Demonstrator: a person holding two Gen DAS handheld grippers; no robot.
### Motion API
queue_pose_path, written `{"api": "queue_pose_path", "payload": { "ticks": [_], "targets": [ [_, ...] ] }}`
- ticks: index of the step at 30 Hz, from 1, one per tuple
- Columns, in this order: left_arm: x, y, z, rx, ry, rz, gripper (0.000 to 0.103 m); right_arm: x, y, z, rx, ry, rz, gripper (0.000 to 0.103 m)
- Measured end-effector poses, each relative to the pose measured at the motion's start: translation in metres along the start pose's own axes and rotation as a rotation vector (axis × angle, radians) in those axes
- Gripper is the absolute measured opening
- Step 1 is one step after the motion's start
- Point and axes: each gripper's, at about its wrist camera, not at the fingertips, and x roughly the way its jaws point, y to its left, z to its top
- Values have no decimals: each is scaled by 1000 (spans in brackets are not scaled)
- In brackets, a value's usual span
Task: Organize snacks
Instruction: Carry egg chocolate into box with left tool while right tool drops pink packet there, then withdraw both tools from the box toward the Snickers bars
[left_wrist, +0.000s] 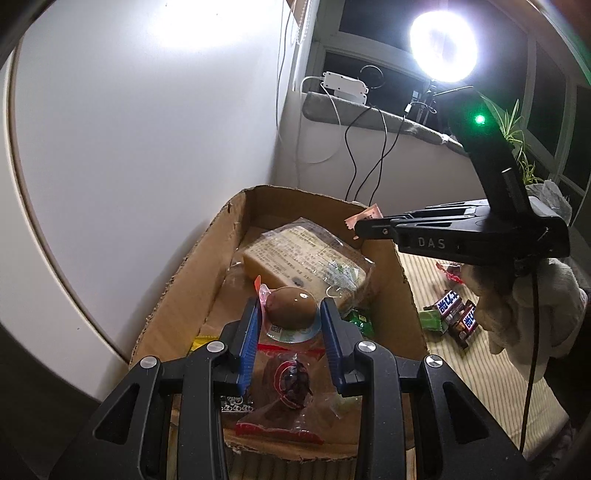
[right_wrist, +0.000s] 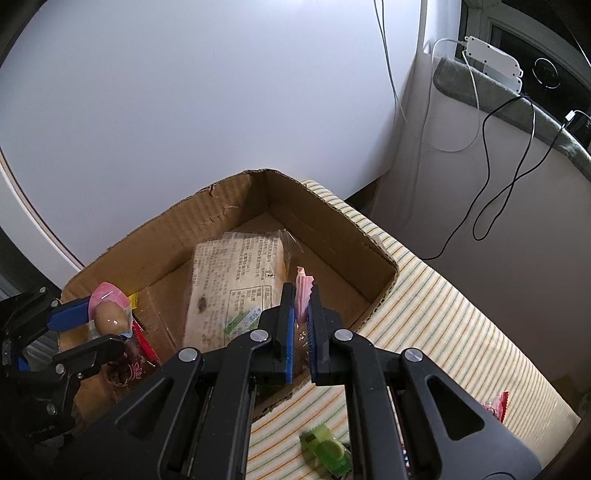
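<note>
An open cardboard box (left_wrist: 173, 295) (right_wrist: 343, 225) stands on a striped cloth. My left gripper (left_wrist: 290, 308) (right_wrist: 105, 325) hangs over the box's near end, shut on a sealed brown egg (left_wrist: 291, 312) (right_wrist: 110, 319) in a clear and pink pack. My right gripper (right_wrist: 301, 295) (left_wrist: 357, 226) is shut on a small pink-wrapped snack (right_wrist: 303, 286) (left_wrist: 365, 217) above the box's right wall. A large cream bread packet (left_wrist: 306, 258) (right_wrist: 229, 291) lies inside the box. Below the left gripper lies a red-edged clear packet (left_wrist: 291, 384).
On the striped cloth (right_wrist: 443, 317) right of the box lie two chocolate bars (left_wrist: 456, 315), a green packet (left_wrist: 430, 319) (right_wrist: 325, 450) and a red wrapper (right_wrist: 496, 406). A gloved hand (left_wrist: 535, 306) holds the right gripper. A white wall rises behind the box; cables and a bright lamp (left_wrist: 441, 44) are at right.
</note>
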Motion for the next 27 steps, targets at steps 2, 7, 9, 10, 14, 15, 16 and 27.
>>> {"api": "queue_pose_path", "payload": {
  "ticks": [2, 7, 9, 10, 14, 15, 16, 27],
  "targets": [
    [0, 0, 0, -1, 1, 0, 31, 2, 0, 0, -3, 2, -1, 6],
    [2, 2, 0, -13, 4, 2, 33, 3, 0, 1, -10, 5, 5, 6],
    [2, 3, 0, -21, 4, 3, 34, 2, 1, 0, -10, 2, 2, 6],
    [1, 3, 0, -22, 4, 6, 34, 2, 1, 0, -11, 0, -1, 6],
    [1, 5, 1, -28, 2, 7, 41, -1, 1, 0, -13, -5, -5, 40],
    [0, 5, 1, -30, 0, 8, 44, -2, 1, -1, -14, -10, -8, 46],
    [0, 5, 1, -32, -3, 9, 47, -3, 1, -1, -16, -18, -10, 51],
    [-11, 0, 2, -32, -20, 10, 56, -31, -5, -2, -4, -77, -48, 87]
  ]
}}
